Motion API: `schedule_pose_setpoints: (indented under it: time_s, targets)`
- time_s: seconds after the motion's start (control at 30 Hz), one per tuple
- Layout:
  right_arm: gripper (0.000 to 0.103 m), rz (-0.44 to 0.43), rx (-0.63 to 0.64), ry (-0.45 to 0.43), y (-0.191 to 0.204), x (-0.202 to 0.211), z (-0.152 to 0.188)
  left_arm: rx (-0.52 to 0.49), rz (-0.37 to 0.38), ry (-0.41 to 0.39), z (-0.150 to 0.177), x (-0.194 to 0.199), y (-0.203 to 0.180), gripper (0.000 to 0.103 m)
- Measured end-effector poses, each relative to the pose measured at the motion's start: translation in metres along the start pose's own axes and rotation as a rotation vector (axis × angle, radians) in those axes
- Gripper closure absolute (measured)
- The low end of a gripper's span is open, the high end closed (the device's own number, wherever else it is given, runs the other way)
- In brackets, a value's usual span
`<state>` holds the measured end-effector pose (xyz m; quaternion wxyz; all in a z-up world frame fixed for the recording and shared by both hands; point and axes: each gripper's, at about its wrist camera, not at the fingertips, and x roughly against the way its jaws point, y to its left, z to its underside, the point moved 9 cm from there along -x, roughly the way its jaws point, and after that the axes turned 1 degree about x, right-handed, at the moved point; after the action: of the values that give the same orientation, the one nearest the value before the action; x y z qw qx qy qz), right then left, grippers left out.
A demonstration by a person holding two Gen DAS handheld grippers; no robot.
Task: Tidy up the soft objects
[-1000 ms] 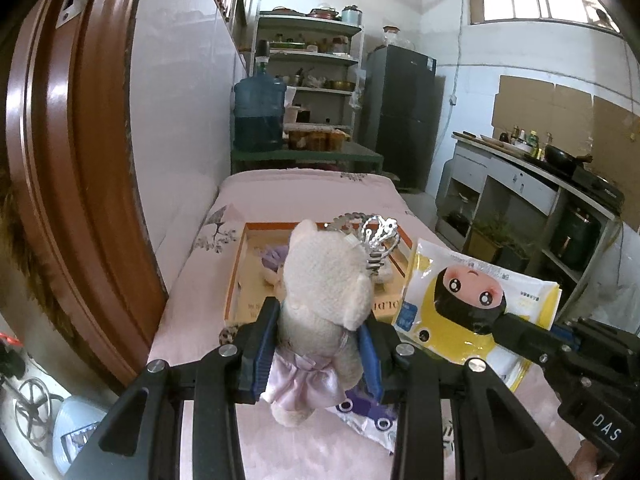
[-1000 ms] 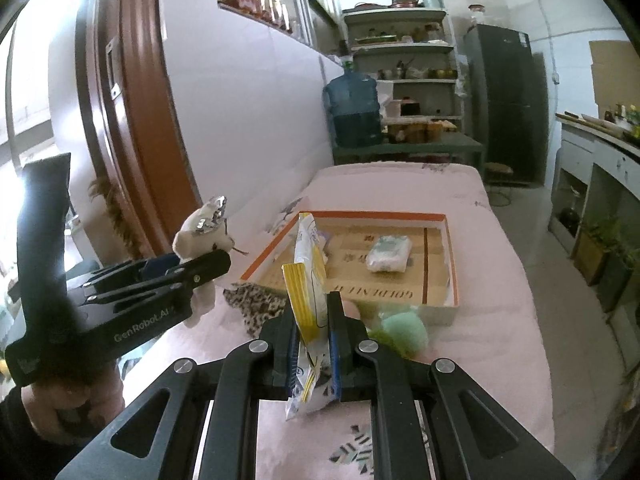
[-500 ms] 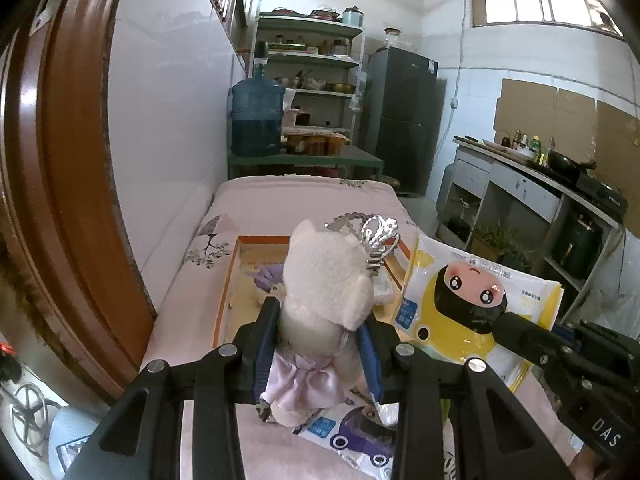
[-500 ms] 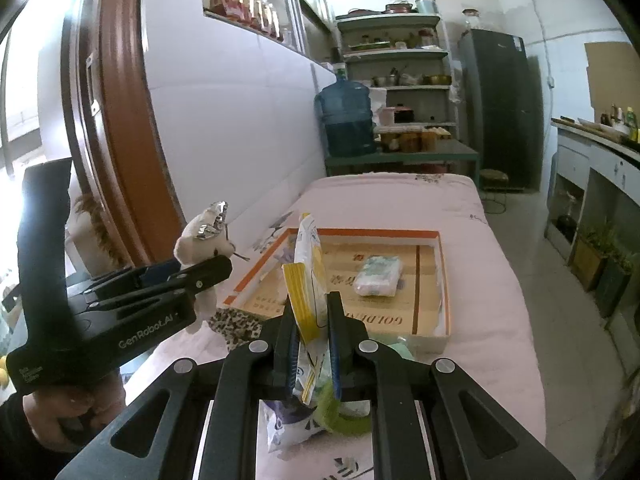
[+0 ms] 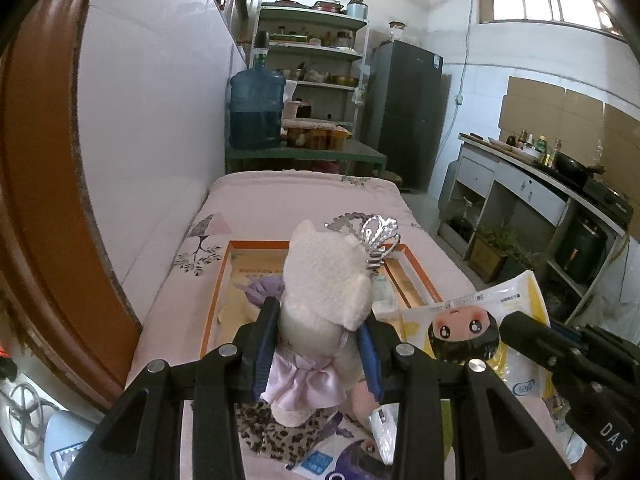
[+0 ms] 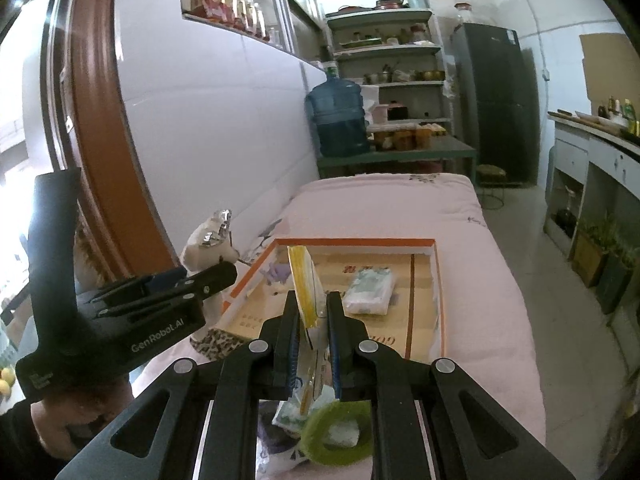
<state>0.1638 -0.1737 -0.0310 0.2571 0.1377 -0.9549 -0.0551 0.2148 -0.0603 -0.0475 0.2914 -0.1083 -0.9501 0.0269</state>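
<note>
My left gripper [image 5: 320, 320] is shut on a cream plush bear [image 5: 324, 280] with a silver tiara and a pink satin skirt, held above the bed's near end. The same bear [image 6: 208, 240] shows at the left of the right wrist view, in the left gripper [image 6: 224, 272]. My right gripper [image 6: 314, 312] is shut on a yellow-and-white packet [image 6: 306, 280] held edge-on; the packet's cartoon face [image 5: 464, 328] shows in the left wrist view. Ahead on the pink bed lies an orange-rimmed shallow box [image 6: 434, 280] holding a white wrapped pack [image 6: 370, 288] and a purple item [image 6: 276, 272].
A leopard-print cloth [image 5: 276, 436], a printed packet [image 5: 340, 456] and a green ring [image 6: 336, 432] lie on the bed below the grippers. A brown door frame [image 5: 44, 200] and white wall run along the left. A water jug [image 5: 256, 108], shelves and fridge stand beyond the bed.
Both grippers have moved forward along the bed toward the box, each keeping its grip. The box now looks closer and the leopard cloth sits under the left gripper.
</note>
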Motion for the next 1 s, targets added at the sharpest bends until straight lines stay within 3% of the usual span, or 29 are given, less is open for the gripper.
schedule_pose_setpoints:
  time_s: [0.43,1.0]
  targets:
    - [0.090,0.012,-0.016,-0.015,-0.020,-0.025,-0.022,0.007,0.007,0.031,-0.011,-0.034,0.001,0.065]
    - [0.090,-0.034,-0.271,-0.007,-0.087,-0.093,-0.046,0.008,0.005,0.047,-0.044,-0.086,-0.004,0.065]
